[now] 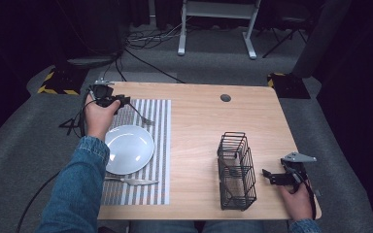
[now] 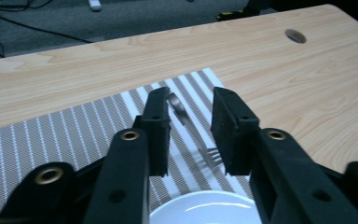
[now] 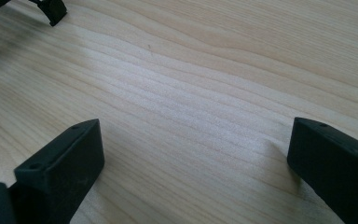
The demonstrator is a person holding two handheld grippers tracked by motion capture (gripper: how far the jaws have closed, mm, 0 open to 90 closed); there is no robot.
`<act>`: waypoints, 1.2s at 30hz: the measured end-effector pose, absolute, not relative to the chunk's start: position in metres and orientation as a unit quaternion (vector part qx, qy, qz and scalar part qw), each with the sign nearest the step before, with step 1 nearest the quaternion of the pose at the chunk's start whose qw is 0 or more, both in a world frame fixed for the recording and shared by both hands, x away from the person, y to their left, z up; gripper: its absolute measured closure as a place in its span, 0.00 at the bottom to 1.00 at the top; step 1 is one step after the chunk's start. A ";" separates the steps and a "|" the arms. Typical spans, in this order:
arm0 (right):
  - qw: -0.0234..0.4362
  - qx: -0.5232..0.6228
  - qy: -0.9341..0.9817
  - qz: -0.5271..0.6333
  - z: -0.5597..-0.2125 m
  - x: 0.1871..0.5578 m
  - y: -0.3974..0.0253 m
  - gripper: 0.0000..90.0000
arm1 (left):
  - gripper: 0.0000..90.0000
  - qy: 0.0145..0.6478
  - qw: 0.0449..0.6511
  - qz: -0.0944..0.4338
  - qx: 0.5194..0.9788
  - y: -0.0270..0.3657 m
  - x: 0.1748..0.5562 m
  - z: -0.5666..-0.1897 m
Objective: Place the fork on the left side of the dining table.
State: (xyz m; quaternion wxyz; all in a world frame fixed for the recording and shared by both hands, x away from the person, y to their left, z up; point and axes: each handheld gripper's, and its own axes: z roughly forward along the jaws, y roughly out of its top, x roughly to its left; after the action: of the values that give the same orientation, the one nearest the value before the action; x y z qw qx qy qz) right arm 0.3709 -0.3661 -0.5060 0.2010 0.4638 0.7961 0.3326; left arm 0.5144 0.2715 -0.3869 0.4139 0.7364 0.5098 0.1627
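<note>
Pale wood counter (image 1: 199, 126) carries a striped placemat (image 1: 158, 145) where the fork (image 1: 141, 114) lies beyond the plate (image 1: 128, 149). Left hand-held gripper (image 2: 189, 133), jaws spread, straddles the fork, whose long axis runs between them, tines nearest. Right hand-held gripper (image 1: 270, 175) rests spread beside the wire basket (image 1: 235, 170), well apart from the fork.

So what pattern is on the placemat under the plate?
Grey and white stripes on the placemat, clearest in the left gripper view.

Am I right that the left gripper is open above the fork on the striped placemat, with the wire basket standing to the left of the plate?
Not quite: the high view shows the wire basket right of the plate. The left gripper, fork and striped placemat are as you say.
</note>
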 end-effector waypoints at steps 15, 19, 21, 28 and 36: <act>0.201 0.464 0.796 0.333 -0.506 0.371 -0.366 0.04 | 0.60 0.543 0.391 0.174 0.723 0.290 0.516 -0.407; 0.201 0.464 0.796 0.333 -0.506 0.371 -0.366 0.04 | 0.59 0.551 0.386 0.172 0.720 0.294 0.517 -0.412; 0.201 0.464 0.796 0.333 -0.506 0.371 -0.366 0.04 | 0.59 0.555 0.385 0.172 0.717 0.295 0.517 -0.414; 0.201 0.464 0.796 0.332 -0.506 0.371 -0.366 0.04 | 0.60 0.568 0.372 0.165 0.715 0.301 0.517 -0.422; 0.201 0.464 0.796 0.333 -0.506 0.371 -0.366 0.04 | 0.62 0.570 0.363 0.151 0.721 0.299 0.519 -0.426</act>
State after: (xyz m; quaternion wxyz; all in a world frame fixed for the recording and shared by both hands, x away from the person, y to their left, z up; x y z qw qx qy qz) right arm 0.3709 -0.3661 -0.5060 0.2012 0.4642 0.7958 0.3328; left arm 0.5192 0.2987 -0.4261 0.3634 0.7213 0.5699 0.1515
